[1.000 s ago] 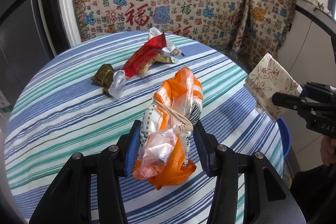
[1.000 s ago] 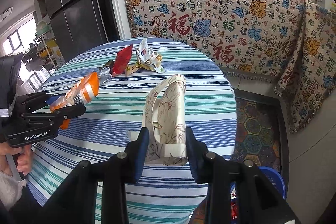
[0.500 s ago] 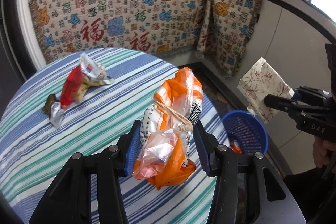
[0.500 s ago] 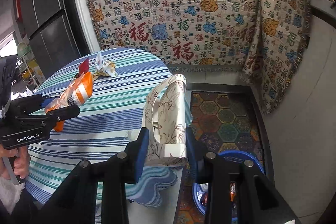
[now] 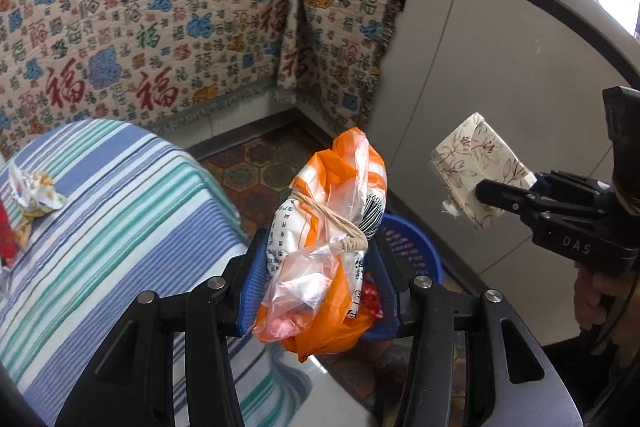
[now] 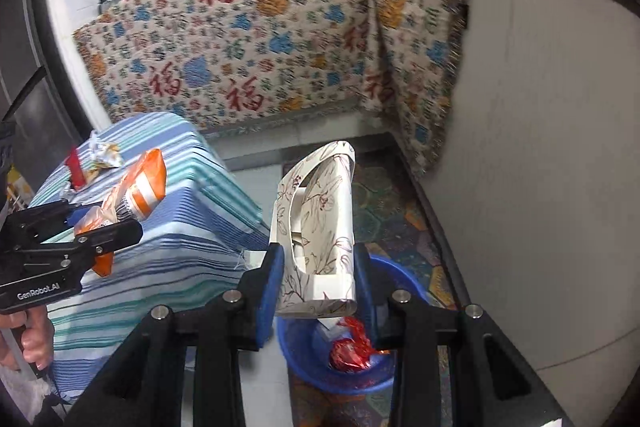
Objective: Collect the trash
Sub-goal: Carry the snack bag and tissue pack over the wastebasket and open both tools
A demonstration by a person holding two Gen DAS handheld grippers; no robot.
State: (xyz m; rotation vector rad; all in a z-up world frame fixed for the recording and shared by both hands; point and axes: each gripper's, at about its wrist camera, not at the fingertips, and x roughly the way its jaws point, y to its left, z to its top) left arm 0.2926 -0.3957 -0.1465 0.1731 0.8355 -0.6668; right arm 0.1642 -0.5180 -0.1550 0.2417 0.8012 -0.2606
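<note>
My left tool (image 5: pixel 320 287) is clamped on an orange and clear plastic bag (image 5: pixel 328 239) tied with a rubber band, its blue pads pressing the bundle from both sides. The bag hangs off the edge of the striped surface (image 5: pixel 112 227), above the floor, with the blue basket (image 5: pixel 416 251) showing just behind and below it. My right tool (image 6: pixel 318 291) is closed on a flattened floral-print paper box (image 6: pixel 320 227), which stands upright between the pads. Straight below that box I see the blue basket (image 6: pixel 304 359) on the patterned floor mat (image 6: pixel 384 195), with a crumpled red wrapper (image 6: pixel 352 349) already lying inside. From the left camera the right tool (image 5: pixel 496 193) appears off to the right, gripping the floral box (image 5: pixel 476 171) in front of a pale cabinet wall (image 5: pixel 500 75); from the right camera the left tool (image 6: pixel 100 227) sits at the left, over the striped surface (image 6: pixel 160 267). Back on that surface, well apart from both tools, a crumpled white and yellow wrapper (image 5: pixel 34 193) and a red wrapper (image 6: pixel 75 167) lie near each other. A cloth with red characters (image 5: pixel 160 39) drapes the counter behind
</note>
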